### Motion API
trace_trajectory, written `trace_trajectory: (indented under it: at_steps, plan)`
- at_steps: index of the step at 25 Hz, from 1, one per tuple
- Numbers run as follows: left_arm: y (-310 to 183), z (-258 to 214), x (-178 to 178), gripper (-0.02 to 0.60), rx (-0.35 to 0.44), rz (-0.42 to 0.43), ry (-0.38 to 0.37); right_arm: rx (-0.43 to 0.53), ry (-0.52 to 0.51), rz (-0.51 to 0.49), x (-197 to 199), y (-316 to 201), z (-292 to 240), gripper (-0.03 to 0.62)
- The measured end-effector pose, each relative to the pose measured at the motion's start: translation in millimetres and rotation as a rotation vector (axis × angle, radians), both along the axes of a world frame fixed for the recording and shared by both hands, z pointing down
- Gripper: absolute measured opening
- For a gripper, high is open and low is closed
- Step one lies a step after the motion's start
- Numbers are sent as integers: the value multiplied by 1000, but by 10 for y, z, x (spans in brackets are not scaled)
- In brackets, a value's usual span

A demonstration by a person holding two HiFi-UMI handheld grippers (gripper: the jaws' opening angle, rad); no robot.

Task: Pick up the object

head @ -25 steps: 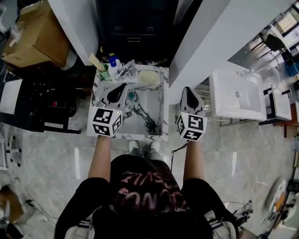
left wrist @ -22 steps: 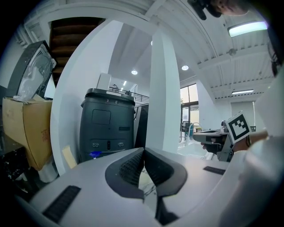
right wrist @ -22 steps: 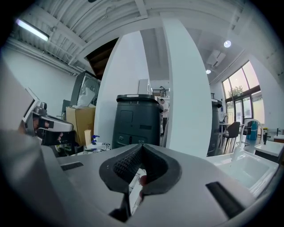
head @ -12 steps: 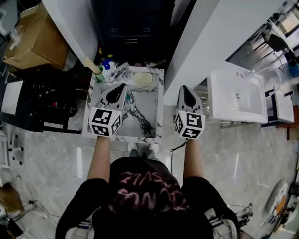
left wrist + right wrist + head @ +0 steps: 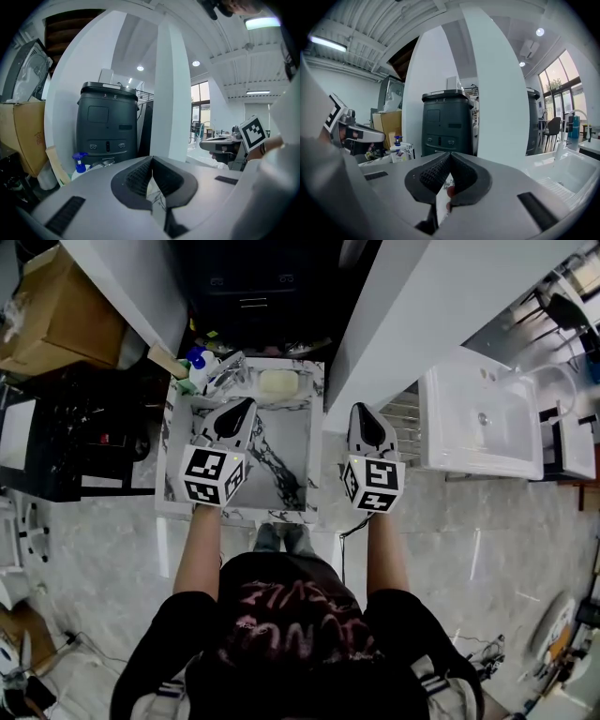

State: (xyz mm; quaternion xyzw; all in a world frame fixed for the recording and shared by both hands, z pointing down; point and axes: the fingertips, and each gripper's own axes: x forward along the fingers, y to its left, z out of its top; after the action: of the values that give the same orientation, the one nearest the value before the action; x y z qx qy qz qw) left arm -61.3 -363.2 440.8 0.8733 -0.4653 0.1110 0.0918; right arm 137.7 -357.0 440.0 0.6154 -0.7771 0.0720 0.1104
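Observation:
My left gripper [image 5: 240, 411] hangs over the left half of a marble-patterned sink [image 5: 281, 460], jaws shut and empty. To the right of the sink, beside a white pillar [image 5: 412, 306], my right gripper [image 5: 360, 414] is also shut with nothing in it. A pale yellow block [image 5: 277, 382] lies on the sink's far rim, ahead of both grippers. In the left gripper view the jaws [image 5: 152, 159] meet at their tips; in the right gripper view the jaws [image 5: 450, 154] meet too. Which thing the task means I cannot tell.
A blue-topped spray bottle [image 5: 197, 365] and a faucet [image 5: 225, 373] stand at the sink's far left corner. Behind is a dark cabinet [image 5: 108, 122]. A white basin [image 5: 478, 423] sits at the right, a cardboard box [image 5: 56, 315] at the far left.
Both grippers have moved forward and slightly down toward the sink's far side. A small teal thing in the basin beside the left gripper no longer shows. Both jaws stay shut.

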Motion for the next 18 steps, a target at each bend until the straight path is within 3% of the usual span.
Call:
trace_trajectory:
  at_steps: [11, 18]
  plan:
    - [-186, 710, 126, 17, -121, 7, -37, -88, -1, -31, 34, -174, 575, 15]
    - [-340, 952, 282, 17, -146, 69, -122, -116, -7, -28, 128, -237, 739, 15]
